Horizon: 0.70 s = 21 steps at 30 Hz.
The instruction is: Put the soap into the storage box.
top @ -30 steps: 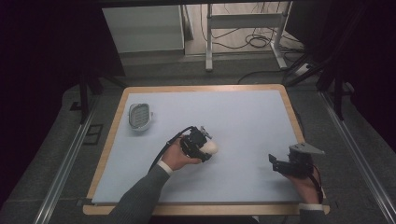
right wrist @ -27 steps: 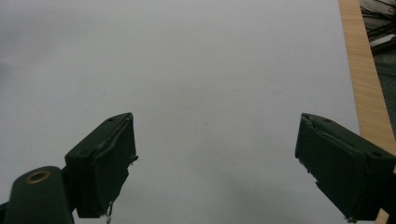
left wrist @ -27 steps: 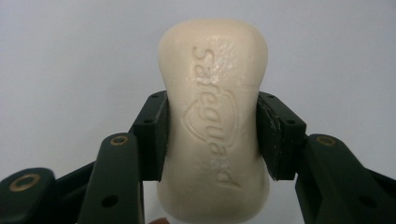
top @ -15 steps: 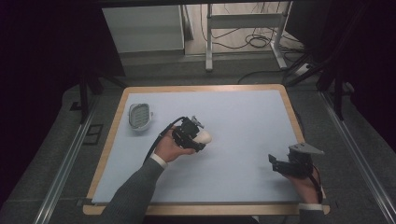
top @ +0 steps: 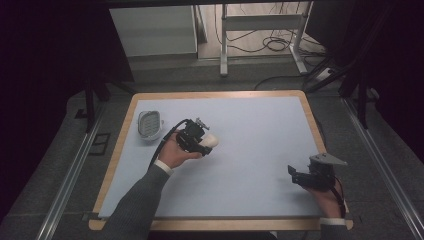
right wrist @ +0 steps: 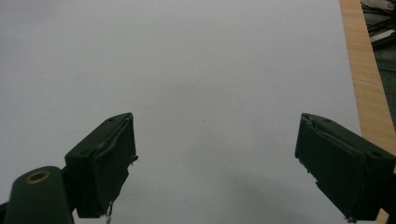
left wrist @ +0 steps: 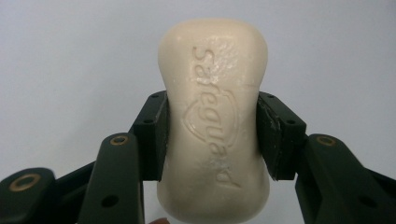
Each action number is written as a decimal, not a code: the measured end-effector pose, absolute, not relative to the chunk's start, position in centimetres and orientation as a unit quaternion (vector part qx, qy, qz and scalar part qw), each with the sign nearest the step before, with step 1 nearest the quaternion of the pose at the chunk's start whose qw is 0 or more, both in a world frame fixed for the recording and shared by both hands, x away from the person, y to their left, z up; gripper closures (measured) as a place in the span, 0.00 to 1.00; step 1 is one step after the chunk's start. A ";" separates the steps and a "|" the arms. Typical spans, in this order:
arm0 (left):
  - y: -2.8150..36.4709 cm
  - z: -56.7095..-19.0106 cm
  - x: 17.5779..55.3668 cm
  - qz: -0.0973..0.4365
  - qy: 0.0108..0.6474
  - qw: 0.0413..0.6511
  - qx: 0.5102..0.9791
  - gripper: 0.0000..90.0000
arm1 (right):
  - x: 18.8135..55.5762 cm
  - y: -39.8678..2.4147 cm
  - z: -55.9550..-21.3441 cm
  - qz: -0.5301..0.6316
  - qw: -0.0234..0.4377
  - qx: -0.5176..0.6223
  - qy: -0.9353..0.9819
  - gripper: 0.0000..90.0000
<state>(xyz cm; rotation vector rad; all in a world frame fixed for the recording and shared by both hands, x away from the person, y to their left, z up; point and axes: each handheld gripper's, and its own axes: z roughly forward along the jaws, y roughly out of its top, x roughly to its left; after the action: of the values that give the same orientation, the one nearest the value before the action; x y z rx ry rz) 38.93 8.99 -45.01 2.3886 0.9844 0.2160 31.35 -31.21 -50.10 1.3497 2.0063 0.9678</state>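
Soap bar (left wrist: 213, 121) sits pinched between the left tool's (top: 200, 141) jaws, at four o'clock from a soap dish (top: 149, 125). Right tool (top: 306, 178) rests spread wide over the table (top: 260, 130).

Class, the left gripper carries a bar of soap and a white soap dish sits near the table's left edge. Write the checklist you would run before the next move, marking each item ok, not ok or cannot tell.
1. Grip: left gripper has both jaws pressed on the waist of the soap bar: ok.
2. Soap sits centred between the jaws, not skewed: ok.
3. Soap dish is empty and ready: ok.
4. Table between soap and dish is free of obstacles: ok.
5. Right gripper is open and parked well away: ok.
6. Soap is wet or slippery: cannot tell.
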 end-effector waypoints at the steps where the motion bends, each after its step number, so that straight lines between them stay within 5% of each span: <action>1: 9.0 -45.0 38.9 0.080 0.365 0.271 0.887 0.55 | 31.3 -31.2 -50.1 0.358 0.265 0.500 0.743 0.14; 21: 11.6 -43.6 39.8 0.100 0.387 0.267 0.877 0.55 | 31.3 -31.2 -50.1 0.362 0.260 0.496 0.746 0.13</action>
<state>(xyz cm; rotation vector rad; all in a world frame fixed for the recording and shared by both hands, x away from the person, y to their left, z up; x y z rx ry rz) 39.79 11.56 -43.59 2.3675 1.0444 0.2697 31.30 -31.20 -50.13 1.3424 2.0198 0.9804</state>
